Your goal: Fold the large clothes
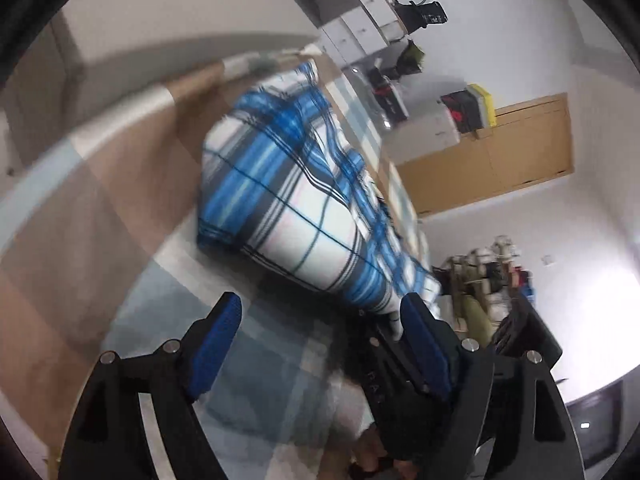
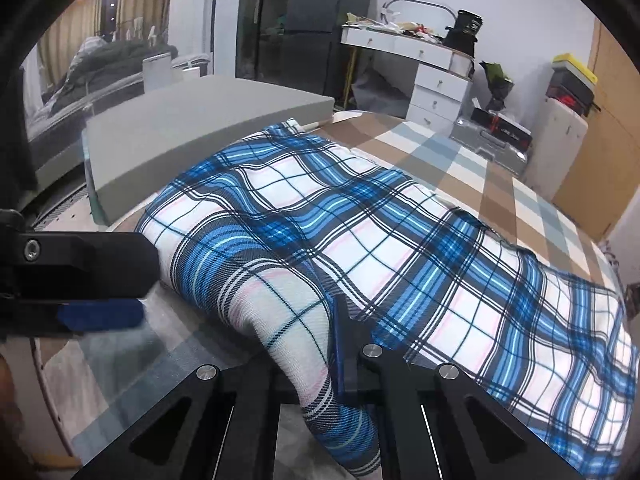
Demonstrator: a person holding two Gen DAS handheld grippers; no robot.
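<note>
A blue, white and black plaid garment (image 2: 360, 248) lies across a checked tabletop (image 2: 460, 160); it also shows in the left wrist view (image 1: 288, 184). My right gripper (image 2: 324, 344) is shut on a bunched corner of the garment, which wraps over its fingers. My left gripper (image 1: 320, 344) is open with blue pads (image 1: 218, 344) spread apart, and holds nothing. In the left wrist view the right gripper (image 1: 394, 332) sits by the garment's near corner. The left gripper (image 2: 100, 312) shows at the left edge of the right wrist view, just beside the garment.
A grey foam slab (image 2: 200, 120) lies at the table's far left. A white dresser (image 2: 436, 84) with clutter, a silver case (image 2: 492, 140) and a wooden door (image 1: 500, 152) stand by the wall. A dark fridge (image 2: 296, 20) stands behind.
</note>
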